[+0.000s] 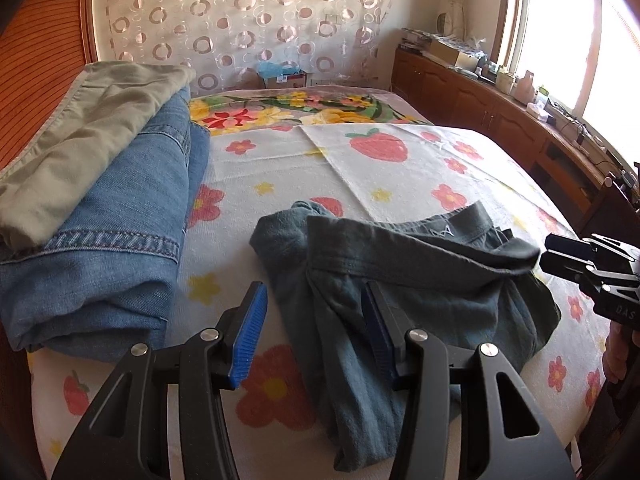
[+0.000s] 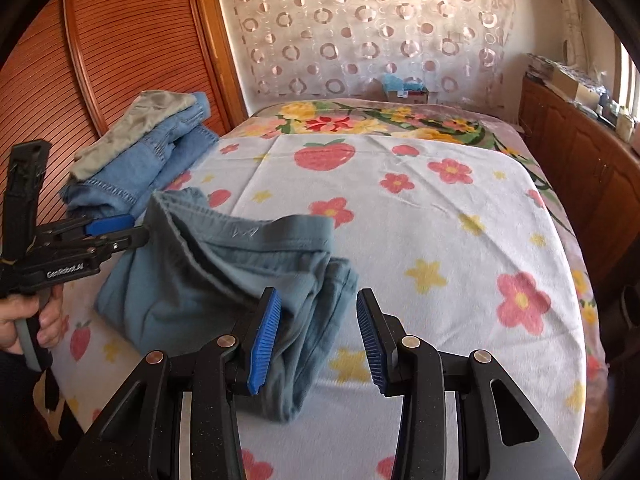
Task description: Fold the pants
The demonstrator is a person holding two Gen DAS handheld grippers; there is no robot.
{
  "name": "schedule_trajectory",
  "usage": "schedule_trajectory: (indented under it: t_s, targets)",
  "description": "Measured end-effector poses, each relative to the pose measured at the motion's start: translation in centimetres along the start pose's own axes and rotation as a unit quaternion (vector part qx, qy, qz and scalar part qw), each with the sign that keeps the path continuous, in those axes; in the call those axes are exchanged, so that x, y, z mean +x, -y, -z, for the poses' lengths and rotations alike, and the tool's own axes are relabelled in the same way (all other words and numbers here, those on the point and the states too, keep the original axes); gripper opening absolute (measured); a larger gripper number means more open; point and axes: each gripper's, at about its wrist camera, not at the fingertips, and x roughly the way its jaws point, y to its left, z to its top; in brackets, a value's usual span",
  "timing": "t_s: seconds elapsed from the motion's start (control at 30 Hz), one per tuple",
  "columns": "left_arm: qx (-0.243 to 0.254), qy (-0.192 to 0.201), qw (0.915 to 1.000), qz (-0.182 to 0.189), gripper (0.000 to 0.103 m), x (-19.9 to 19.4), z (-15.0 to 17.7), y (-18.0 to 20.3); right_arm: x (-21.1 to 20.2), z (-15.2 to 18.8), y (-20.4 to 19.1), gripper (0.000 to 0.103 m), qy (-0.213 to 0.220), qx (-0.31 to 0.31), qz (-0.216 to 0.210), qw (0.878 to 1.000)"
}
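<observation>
Currently on the bed [image 2: 460,216], near its front edge: one pair of grey-blue pants [image 1: 420,280], crumpled and partly folded over itself, lying on a white blanket [image 1: 360,184] printed with strawberries and flowers.

Left gripper [image 1: 316,332]: jaws apart, blue pads [image 1: 250,336] showing, held low over the front part of the pants; one finger sits over the cloth, the other over bare blanket. Nothing is clamped.

Right gripper [image 2: 318,336]: jaws apart, poised above the pants' right end, nothing between the pads; the left wrist view shows its tips just beside the raised waistband.

Left edge of the bed: a stack of folded clothes, denim jeans [image 1: 120,240] below, khaki trousers [image 1: 80,140] on top, well apart from the pants.

Far side: a flowered bedspread [image 1: 304,110], a wooden cabinet [image 1: 480,104] along the right wall under the window.
</observation>
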Motion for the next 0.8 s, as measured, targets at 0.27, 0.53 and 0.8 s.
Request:
schedule_trajectory:
  t_s: [0.27, 0.53, 0.8]
  targets:
    - [0.001, -0.005, 0.9999, -0.01, 0.05, 0.4, 0.1, 0.1, -1.0, 0.1, -0.4, 0.041, 0.002, -0.021, -0.025, 0.999]
    - [-0.004, -0.003, 0.9999, -0.009, 0.05, 0.3, 0.1, -0.3, 2.6, -2.0, -1.0, 0.028, -0.016, -0.096, 0.003, 0.995]
    - [-0.001, 0.006, 1.0, 0.003, 0.05, -0.7, 0.7, -0.1, 5.6, -5.0, 0.3, 0.005, -0.012, -0.065, 0.032, 0.997]
